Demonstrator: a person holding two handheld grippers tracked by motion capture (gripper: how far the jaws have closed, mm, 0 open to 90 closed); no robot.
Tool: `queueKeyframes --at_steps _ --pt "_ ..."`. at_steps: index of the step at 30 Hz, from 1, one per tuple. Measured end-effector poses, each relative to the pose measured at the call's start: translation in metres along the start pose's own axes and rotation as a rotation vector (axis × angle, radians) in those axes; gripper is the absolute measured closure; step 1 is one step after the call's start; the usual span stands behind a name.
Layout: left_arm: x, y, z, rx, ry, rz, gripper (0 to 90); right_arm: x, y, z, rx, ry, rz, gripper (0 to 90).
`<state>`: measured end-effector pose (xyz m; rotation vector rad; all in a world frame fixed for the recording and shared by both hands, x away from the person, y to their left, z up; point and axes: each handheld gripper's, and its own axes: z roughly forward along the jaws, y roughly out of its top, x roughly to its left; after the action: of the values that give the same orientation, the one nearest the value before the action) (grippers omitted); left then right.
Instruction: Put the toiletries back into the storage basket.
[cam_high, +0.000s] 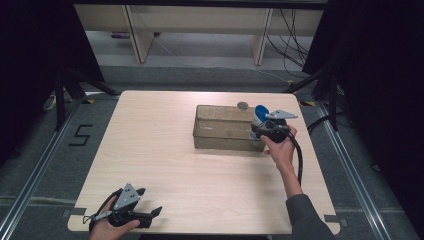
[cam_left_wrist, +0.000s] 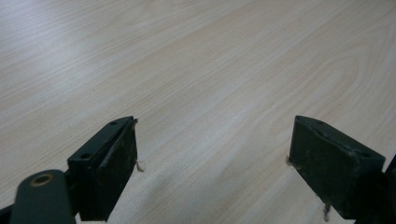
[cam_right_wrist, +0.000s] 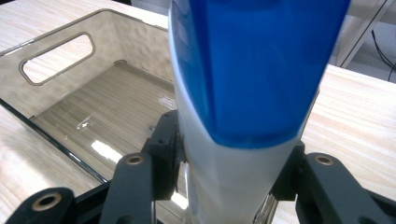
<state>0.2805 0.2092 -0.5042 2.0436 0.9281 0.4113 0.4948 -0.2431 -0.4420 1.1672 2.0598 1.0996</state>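
Note:
A clear smoky plastic bin (cam_high: 223, 131) stands on the table right of centre; in the right gripper view its ribbed floor (cam_right_wrist: 102, 112) and a cut-out handle show. My right gripper (cam_high: 264, 131) is at the bin's right end, shut on a white container with a blue cap (cam_high: 260, 116), (cam_right_wrist: 243, 116), held upright over the bin's right edge. My left gripper (cam_high: 150, 202) rests near the table's front left corner, open, with bare wood between its pads (cam_left_wrist: 114, 163).
A small round grey disc (cam_high: 243, 105) lies on the table just behind the bin. The light wooden table (cam_high: 165, 150) stands on a grey floor with rails at both sides. Desk legs and cables are at the back.

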Motion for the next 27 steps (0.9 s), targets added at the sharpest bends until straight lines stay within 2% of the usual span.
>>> queueKeyframes --at_steps 1,3,5,6,7,8,9,10,13,14,17,18,19,20,21,22,24,27 --pt "0.0 0.0 0.0 0.0 0.0 0.0 14.8 0.0 0.0 0.0 0.0 0.0 0.0 55.3" --pt "0.0 0.0 0.0 0.0 0.001 0.003 14.8 0.003 -0.003 0.001 0.009 0.012 0.047 55.3" --pt "0.001 0.0 -0.001 0.011 0.006 0.017 14.8 0.004 -0.005 0.003 0.012 0.012 0.046 55.3" --pt "0.0 0.0 -0.001 0.0 0.005 0.0 14.8 0.004 -0.006 0.003 0.021 0.004 0.039 55.3" --pt "0.0 0.0 -0.001 0.0 0.005 0.0 14.8 0.004 -0.006 0.003 0.021 0.004 0.039 55.3" --pt "0.0 0.001 -0.001 0.003 0.005 0.006 14.8 0.004 -0.008 0.005 0.023 0.004 0.032 55.4" --pt "0.001 0.001 -0.002 0.018 0.011 0.021 14.8 0.004 -0.008 0.004 0.029 0.006 0.044 55.4" --pt "0.0 0.0 0.0 0.001 0.0 0.0 14.8 0.005 -0.008 0.005 0.033 0.013 0.047 55.4" --pt "0.0 0.0 0.0 0.004 0.001 -0.002 14.8 0.006 -0.009 0.005 0.025 0.011 0.06 55.4" --pt "0.0 0.0 0.0 0.004 0.005 0.006 14.8 0.005 -0.01 0.005 0.04 0.01 0.036 55.4" --pt "0.0 0.0 0.0 -0.001 0.001 0.001 14.8 0.005 -0.01 0.004 0.031 0.008 0.043 55.4" --pt "-0.001 0.0 0.0 -0.006 -0.002 -0.004 14.8 0.004 -0.011 0.005 0.02 0.001 0.028 55.4" --pt "-0.001 0.0 -0.001 -0.001 0.003 0.0 14.8 0.005 -0.011 0.004 0.028 0.011 0.045 55.4" --pt "0.0 0.0 -0.001 0.01 0.003 0.014 14.8 0.003 -0.011 0.005 0.015 0.002 0.021 55.3" --pt "-0.001 0.0 0.0 -0.006 -0.003 -0.003 14.8 0.005 -0.011 0.004 0.022 0.006 0.048 55.3" --pt "-0.001 0.0 0.0 -0.005 -0.002 -0.004 14.8 0.003 -0.011 0.005 0.018 0.014 0.033 55.2" --pt "-0.001 0.0 0.0 -0.006 -0.001 -0.003 14.8 0.004 -0.011 0.004 0.031 0.012 0.057 55.1" --pt "-0.001 0.0 0.0 -0.006 -0.001 -0.003 14.8 0.003 -0.011 0.004 0.022 0.005 0.042 54.8"
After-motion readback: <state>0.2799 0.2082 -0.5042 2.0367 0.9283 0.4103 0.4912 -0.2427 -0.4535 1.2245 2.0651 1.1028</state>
